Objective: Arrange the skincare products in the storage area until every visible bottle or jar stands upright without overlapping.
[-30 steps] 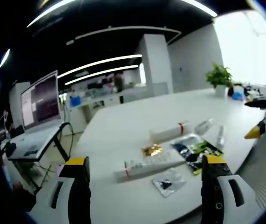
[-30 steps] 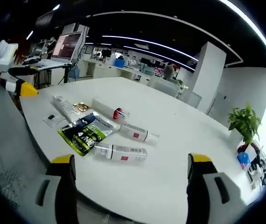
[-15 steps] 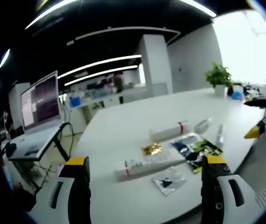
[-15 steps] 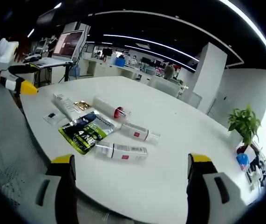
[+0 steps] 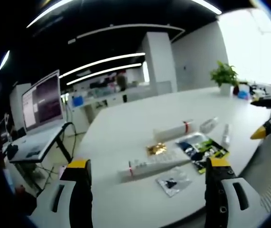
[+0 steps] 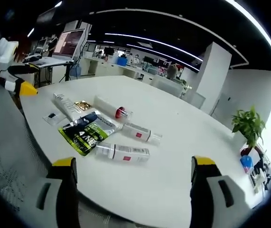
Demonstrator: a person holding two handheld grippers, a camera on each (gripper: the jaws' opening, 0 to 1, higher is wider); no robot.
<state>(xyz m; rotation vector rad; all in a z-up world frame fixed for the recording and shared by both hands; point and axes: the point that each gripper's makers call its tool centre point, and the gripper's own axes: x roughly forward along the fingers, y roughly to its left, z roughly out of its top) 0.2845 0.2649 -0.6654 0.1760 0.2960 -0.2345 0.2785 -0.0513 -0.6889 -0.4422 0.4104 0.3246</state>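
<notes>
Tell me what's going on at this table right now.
A person holds a gripper in each hand above a white table, both with jaws open and empty. Skincare items lie flat in a loose cluster: a clear-capped bottle, a second bottle, a red-banded tube, a long white tube, a green-and-black sachet, a gold packet and a small clear packet. Nothing stands upright yet.

White tube with red band [image 6: 111, 109], two clear-capped bottles with red labels [image 6: 141, 133] [image 6: 122, 152], long white tube [image 6: 65, 106], green-black sachet [image 6: 88, 132], gold packet [image 6: 82, 105], small clear sachet [image 6: 52, 117]: all lying flat, clustered on white table [image 6: 173, 180].
</notes>
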